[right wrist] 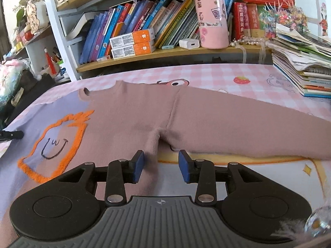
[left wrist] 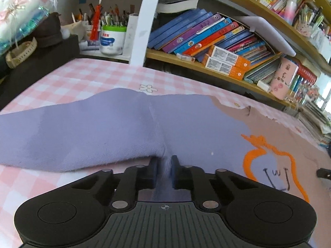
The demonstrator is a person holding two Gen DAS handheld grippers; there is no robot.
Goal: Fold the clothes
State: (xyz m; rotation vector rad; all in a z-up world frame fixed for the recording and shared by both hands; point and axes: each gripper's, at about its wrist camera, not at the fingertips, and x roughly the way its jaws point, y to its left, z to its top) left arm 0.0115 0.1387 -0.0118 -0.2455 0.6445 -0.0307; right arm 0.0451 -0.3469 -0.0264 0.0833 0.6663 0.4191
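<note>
A two-tone sweater lies flat on the pink checked cloth [left wrist: 62,76], its front showing an orange-outlined face [left wrist: 269,155]. In the left wrist view its purple half [left wrist: 103,128] stretches left as a sleeve. My left gripper [left wrist: 165,162] is at the purple armpit, shut on a fold of that fabric that runs between its jaws. The right wrist view shows the pink half [right wrist: 206,115], with its sleeve [right wrist: 269,132] stretching right. My right gripper [right wrist: 161,161] is open at the pink armpit. The body's side edge lies in the gap, and the blue pads [right wrist: 184,165] do not press it.
A wooden bookshelf [right wrist: 175,53] with leaning books, two orange boxes [right wrist: 132,43] and a pink cylinder [right wrist: 213,20] runs along the far edge. A stack of books [right wrist: 306,62] sits at the right. Pen pots and a white tub [left wrist: 112,39] stand far left, beside dark items.
</note>
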